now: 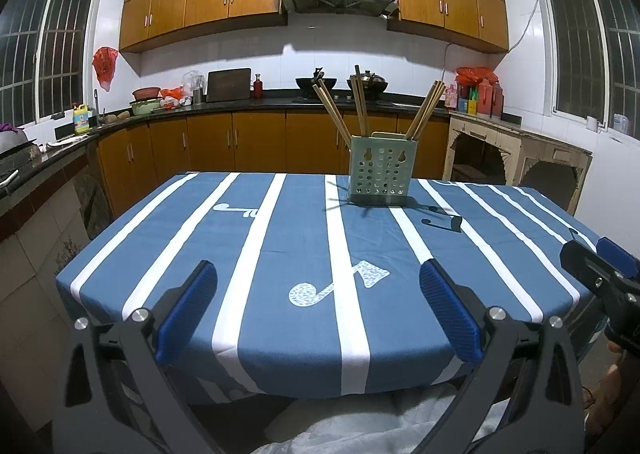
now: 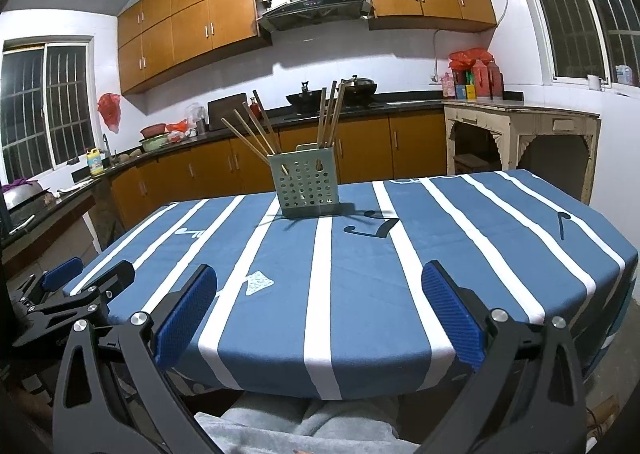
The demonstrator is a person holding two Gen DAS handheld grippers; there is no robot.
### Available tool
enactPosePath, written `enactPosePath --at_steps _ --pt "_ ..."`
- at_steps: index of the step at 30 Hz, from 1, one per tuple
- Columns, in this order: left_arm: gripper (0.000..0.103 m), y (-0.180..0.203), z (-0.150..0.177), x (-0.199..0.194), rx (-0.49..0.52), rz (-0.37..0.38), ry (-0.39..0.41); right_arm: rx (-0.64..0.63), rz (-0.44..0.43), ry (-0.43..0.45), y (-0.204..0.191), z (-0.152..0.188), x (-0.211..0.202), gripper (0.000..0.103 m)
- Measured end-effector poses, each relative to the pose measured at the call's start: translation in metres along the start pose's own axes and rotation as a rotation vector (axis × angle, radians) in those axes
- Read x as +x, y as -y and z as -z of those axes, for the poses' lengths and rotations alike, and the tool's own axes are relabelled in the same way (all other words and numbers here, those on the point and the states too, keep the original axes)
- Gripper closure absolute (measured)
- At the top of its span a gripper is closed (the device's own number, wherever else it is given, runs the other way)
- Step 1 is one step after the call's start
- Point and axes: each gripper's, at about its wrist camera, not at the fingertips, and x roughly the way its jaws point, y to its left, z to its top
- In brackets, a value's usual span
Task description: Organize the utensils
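A pale green perforated utensil holder (image 1: 382, 170) (image 2: 306, 185) stands upright at the far side of the table, with several wooden chopsticks (image 1: 425, 107) (image 2: 330, 113) fanned out of its top. My left gripper (image 1: 318, 274) is open over the table's near edge, nothing between its blue pads. My right gripper (image 2: 320, 274) is likewise open and empty, level with the left one. Each gripper shows in the other's view: the right gripper (image 1: 596, 266) at the right edge, the left gripper (image 2: 88, 274) at the lower left. Both are well short of the holder.
The table (image 1: 280, 238) wears a blue cloth with white stripes and music notes. Behind it a dark counter (image 1: 240, 103) carries a cutting board, bowls, bottles and two woks. A worn white side table (image 2: 520, 121) stands to the right. A grey towel lies on the person's lap below.
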Motion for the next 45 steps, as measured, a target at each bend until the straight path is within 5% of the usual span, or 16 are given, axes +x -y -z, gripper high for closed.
enactPosePath --at_steps 45 --pt "0.004 0.0041 -0.0028 -0.0009 -0.003 0.013 -0.010 0.003 0.001 -0.006 -0.0014 -0.0002 -0.0001 0.002"
